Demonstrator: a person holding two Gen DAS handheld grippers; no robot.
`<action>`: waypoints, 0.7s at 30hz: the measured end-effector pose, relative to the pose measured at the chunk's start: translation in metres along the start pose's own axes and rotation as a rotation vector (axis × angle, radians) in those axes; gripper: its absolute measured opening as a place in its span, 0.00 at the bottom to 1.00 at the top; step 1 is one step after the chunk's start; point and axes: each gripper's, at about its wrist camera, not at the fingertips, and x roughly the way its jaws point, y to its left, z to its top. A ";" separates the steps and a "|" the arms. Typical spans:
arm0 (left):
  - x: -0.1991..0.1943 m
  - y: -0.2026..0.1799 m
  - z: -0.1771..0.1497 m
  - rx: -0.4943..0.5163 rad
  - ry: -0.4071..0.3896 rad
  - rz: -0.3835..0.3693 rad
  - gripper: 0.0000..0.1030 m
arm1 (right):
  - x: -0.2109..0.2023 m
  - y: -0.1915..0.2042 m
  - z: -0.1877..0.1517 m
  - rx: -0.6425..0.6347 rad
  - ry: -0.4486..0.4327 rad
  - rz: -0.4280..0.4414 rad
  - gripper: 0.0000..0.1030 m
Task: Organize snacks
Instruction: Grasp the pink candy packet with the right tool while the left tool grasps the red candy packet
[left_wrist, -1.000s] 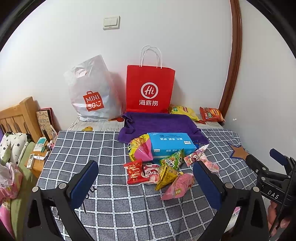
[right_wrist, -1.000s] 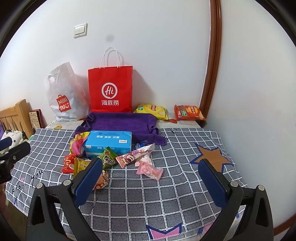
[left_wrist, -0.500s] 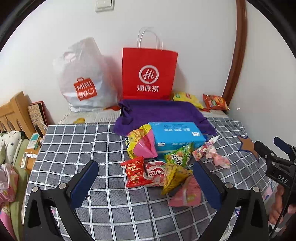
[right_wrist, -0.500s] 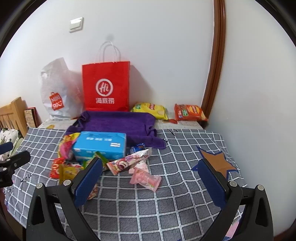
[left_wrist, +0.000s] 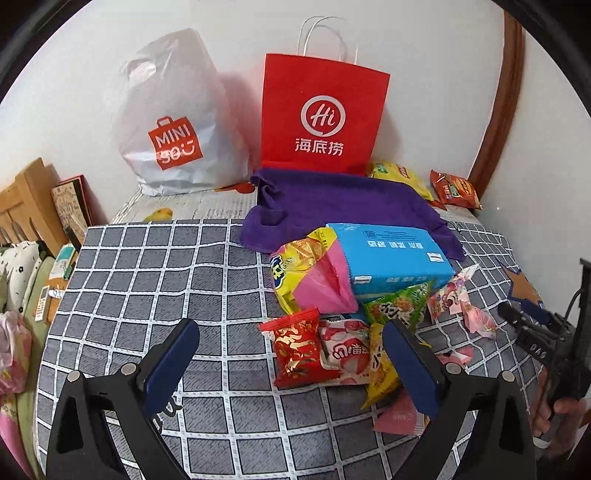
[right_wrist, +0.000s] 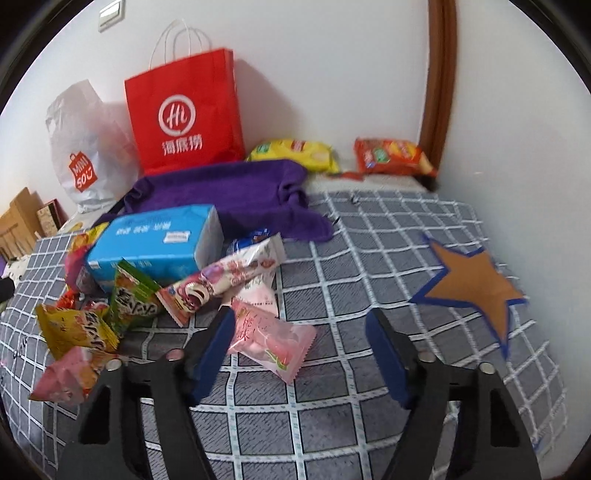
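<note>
Closing in: both grippers sit lower and nearer the snack pile than a second ago, so the packets look bigger in both views.
Right gripper: its jaws are closing, narrower than a second ago; the pink candy packet lies between them, the left finger just beside its edge, the right finger well apart from it; no pressing grip shows.
Left gripper: jaws wide, as before, holding nothing; the red packet and the pink-and-white packet lie on the cloth between the fingers, and the right finger now covers part of the yellow packet.
Checked cloth: grey with white lines, carrying the whole pile.
Pile middle: a green packet and a long wrapped roll lean against the blue box.
Purple towel: behind the box, crumpled.
Far edge: a red paper bag and a white plastic bag stand at the wall, in the same places as earlier; two chip bags, yellow and orange, lie to their right.
</note>
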 end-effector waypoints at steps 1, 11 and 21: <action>0.002 0.000 0.001 -0.003 0.005 -0.002 0.96 | 0.005 0.001 -0.001 -0.012 0.007 0.004 0.68; 0.019 0.005 0.003 -0.021 0.038 -0.003 0.96 | 0.059 0.014 -0.006 -0.059 0.120 0.062 0.68; 0.027 0.013 -0.001 -0.037 0.056 -0.009 0.96 | 0.065 0.021 -0.012 -0.082 0.143 0.142 0.41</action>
